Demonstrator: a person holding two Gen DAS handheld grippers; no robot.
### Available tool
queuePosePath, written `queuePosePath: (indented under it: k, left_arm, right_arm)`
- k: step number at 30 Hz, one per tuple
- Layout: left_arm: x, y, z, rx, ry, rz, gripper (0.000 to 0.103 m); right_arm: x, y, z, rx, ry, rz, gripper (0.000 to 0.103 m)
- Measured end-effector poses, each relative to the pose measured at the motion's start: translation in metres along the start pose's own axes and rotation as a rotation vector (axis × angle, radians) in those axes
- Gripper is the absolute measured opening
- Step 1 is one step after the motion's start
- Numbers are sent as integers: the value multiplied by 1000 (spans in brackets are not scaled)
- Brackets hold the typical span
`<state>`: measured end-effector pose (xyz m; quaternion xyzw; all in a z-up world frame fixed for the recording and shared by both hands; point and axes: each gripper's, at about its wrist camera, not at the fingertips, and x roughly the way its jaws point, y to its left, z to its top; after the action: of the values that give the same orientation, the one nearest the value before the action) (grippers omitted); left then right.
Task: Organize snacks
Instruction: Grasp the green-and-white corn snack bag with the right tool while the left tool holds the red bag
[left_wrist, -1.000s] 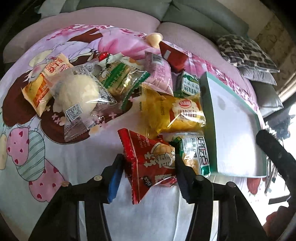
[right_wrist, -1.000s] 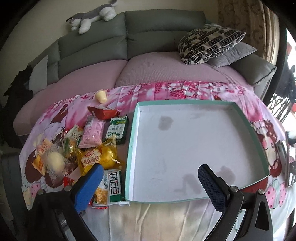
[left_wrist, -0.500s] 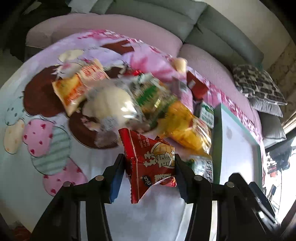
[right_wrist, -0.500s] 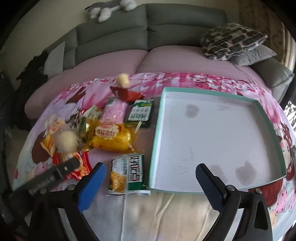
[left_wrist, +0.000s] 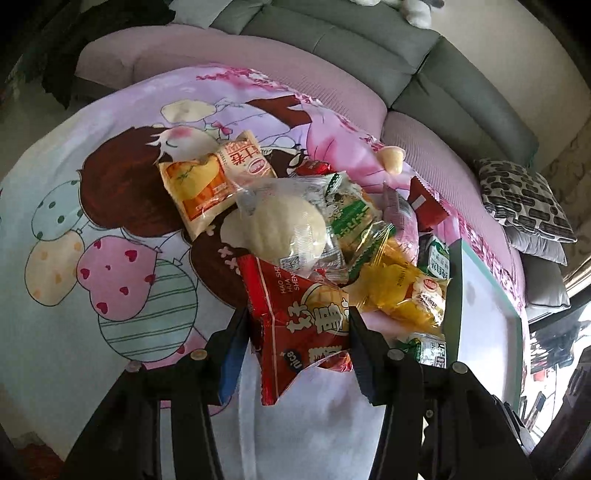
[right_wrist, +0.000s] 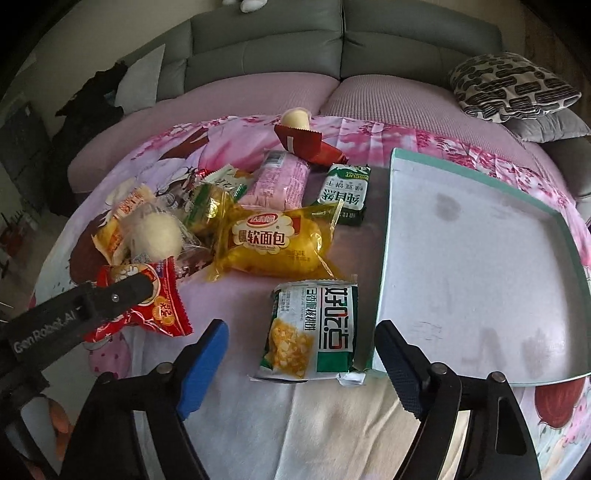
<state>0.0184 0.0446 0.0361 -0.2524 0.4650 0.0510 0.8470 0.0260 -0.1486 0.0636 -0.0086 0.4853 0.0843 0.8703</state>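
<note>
The left gripper (left_wrist: 297, 339) clamps a red snack packet (left_wrist: 303, 325) beside the heap of snacks on a cartoon-print cloth (left_wrist: 110, 221), while the right gripper (right_wrist: 301, 354) (jaws just narrowing, not yet touching) straddles a green-and-white packet (right_wrist: 314, 332) lying against the teal-rimmed tray (right_wrist: 384, 258).

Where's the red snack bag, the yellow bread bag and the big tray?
red snack bag (left_wrist: 303, 325), left wrist view, middle of its printed front.
yellow bread bag (right_wrist: 273, 243), right wrist view, centre of its label.
tray (right_wrist: 476, 258), right wrist view, bare floor.
</note>
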Motion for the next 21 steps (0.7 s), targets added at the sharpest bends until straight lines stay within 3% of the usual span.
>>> queuePosePath:
  k: [14,21]
  left_arm:
    - [4,7,0,-27,21,-35,53]
    - [4,10,0,-32,26,-45,53]
  right_arm:
    - [0,-2,2,19,-13,-1,83]
    - [-12,12,5,-19,-70,58,83]
